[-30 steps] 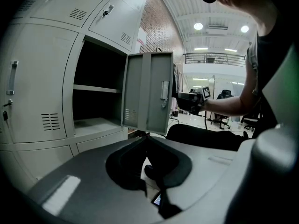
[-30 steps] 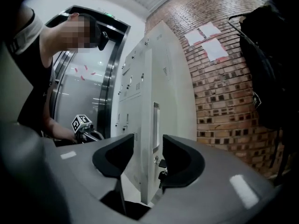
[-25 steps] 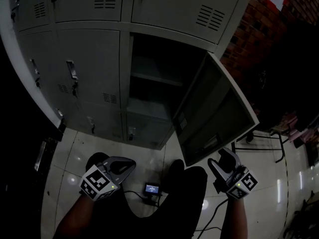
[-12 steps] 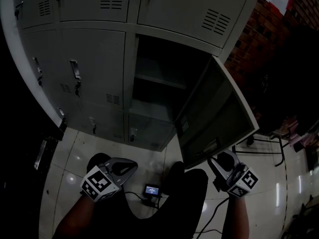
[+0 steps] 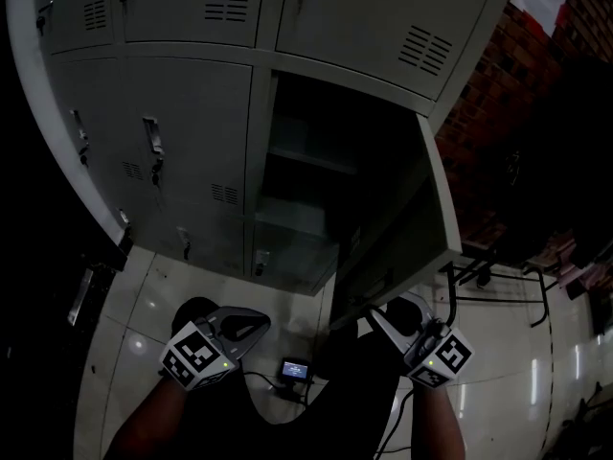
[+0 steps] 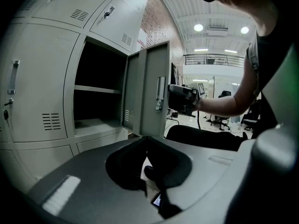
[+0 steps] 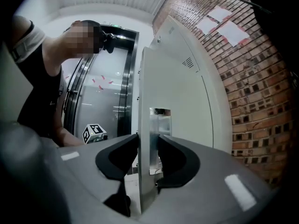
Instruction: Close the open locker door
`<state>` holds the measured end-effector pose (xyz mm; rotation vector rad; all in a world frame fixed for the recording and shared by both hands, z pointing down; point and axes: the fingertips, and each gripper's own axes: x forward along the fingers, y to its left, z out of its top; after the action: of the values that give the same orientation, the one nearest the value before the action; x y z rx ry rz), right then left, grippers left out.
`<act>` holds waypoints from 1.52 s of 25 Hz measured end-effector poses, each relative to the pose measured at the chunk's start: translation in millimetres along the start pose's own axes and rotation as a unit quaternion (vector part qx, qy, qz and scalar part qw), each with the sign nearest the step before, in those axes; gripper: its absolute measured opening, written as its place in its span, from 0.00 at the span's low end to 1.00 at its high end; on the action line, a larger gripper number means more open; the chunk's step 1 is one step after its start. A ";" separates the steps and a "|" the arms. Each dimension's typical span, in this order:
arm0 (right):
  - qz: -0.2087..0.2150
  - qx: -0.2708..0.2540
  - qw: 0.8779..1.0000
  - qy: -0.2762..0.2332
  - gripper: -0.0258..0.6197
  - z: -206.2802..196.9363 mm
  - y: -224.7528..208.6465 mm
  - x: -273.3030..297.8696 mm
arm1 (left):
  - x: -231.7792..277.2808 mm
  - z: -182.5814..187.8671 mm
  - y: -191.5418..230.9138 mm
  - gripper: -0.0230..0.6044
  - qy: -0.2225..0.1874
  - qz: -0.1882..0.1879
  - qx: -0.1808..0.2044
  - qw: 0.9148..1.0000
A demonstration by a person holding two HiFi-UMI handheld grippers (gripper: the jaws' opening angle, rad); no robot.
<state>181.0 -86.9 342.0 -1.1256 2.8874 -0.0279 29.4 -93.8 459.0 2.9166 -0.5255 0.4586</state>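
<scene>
The grey locker door [image 5: 397,233] stands partly open, hinged on the right of its dark compartment [image 5: 306,161], which holds one shelf. My right gripper [image 5: 383,316] is at the door's lower free edge. In the right gripper view its jaws [image 7: 148,138] are closing with the door [image 7: 173,87] between them. One pad lies on the door's inner face and the other on the metal handle plate [image 7: 160,120]. The left gripper view shows the same door [image 6: 149,92] with the right gripper [image 6: 182,98] at its handle. My left gripper [image 5: 254,326] hangs low with its jaws [image 6: 145,139] shut and empty.
Closed locker doors [image 5: 172,132] with handles fill the bank to the left and above. A brick wall [image 5: 517,94] rises on the right, with a metal frame [image 5: 498,266] on the floor below it. A small lit device [image 5: 292,367] and its cable lie between the person's feet.
The door has swung toward the locker and now stands narrower. My right gripper moved left with it and its jaws drew in on the door's edge. The left gripper barely moved.
</scene>
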 end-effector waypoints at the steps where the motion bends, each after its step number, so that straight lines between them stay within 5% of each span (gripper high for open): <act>1: -0.004 -0.002 1.000 -0.003 0.25 0.4 3.4 7.5 | -0.3 -0.2 -0.1 0.06 0.000 0.000 0.000 1.000; 16: -0.059 -0.007 0.998 0.005 0.24 4.1 16.8 129.4 | -7.5 4.6 1.8 0.06 -0.014 0.007 0.000 1.000; 38: -0.090 -0.055 0.993 0.056 0.28 -2.8 -46.1 244.7 | -33.6 5.7 12.4 0.06 -0.040 0.017 -0.011 0.999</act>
<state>32.0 -286.4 338.2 -1.4472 2.9046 0.0632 -3.5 -95.8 443.9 2.9184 -0.5891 0.3397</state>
